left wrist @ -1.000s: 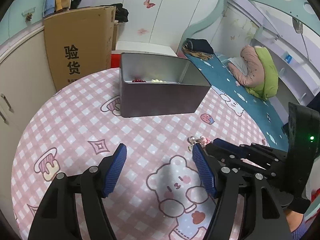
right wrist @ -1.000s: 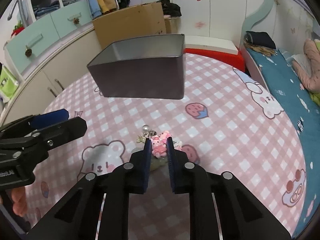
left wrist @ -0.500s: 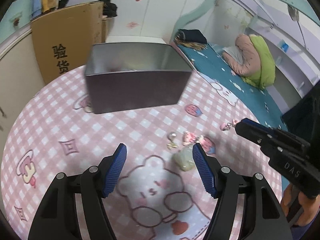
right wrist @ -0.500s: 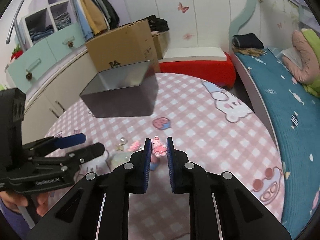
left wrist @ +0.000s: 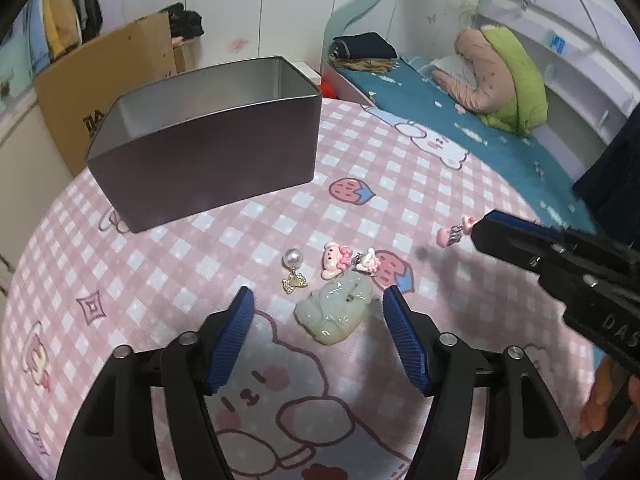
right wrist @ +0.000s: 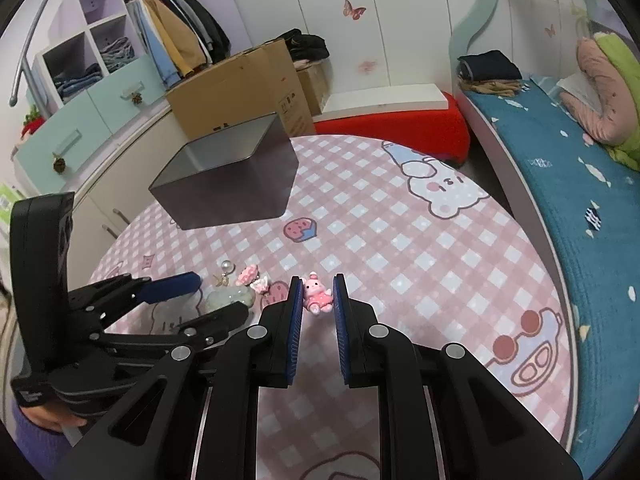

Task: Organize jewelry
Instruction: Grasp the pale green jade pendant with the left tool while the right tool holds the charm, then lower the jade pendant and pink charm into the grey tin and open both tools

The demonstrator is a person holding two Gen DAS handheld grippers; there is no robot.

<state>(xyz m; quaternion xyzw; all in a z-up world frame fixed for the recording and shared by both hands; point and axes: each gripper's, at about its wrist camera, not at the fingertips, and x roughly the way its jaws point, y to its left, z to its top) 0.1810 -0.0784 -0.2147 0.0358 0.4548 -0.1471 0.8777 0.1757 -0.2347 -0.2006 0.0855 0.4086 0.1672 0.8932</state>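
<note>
A dark metal tin (left wrist: 208, 152) stands open at the back of the pink checked table; it also shows in the right wrist view (right wrist: 228, 184). Loose jewelry lies in front of it: a pearl earring (left wrist: 292, 268), a pink charm (left wrist: 335, 265), a small white charm (left wrist: 366, 263) and a pale green jade piece (left wrist: 336, 312). My left gripper (left wrist: 318, 308) is open, low over the jade piece. My right gripper (right wrist: 316, 292) is shut on a pink bunny charm (right wrist: 316, 294) and holds it above the table; from the left wrist view the charm (left wrist: 450, 235) hangs at its tip.
A cardboard box (right wrist: 240, 88) and cupboards (right wrist: 100, 104) stand behind the table. A bed with a blue sheet (right wrist: 560, 168) runs along the right. A red step (right wrist: 392, 128) sits beyond the table's far edge.
My right gripper has lifted the pink bunny charm off the table and drawn back to the right. My left gripper has swung right, over the jade piece.
</note>
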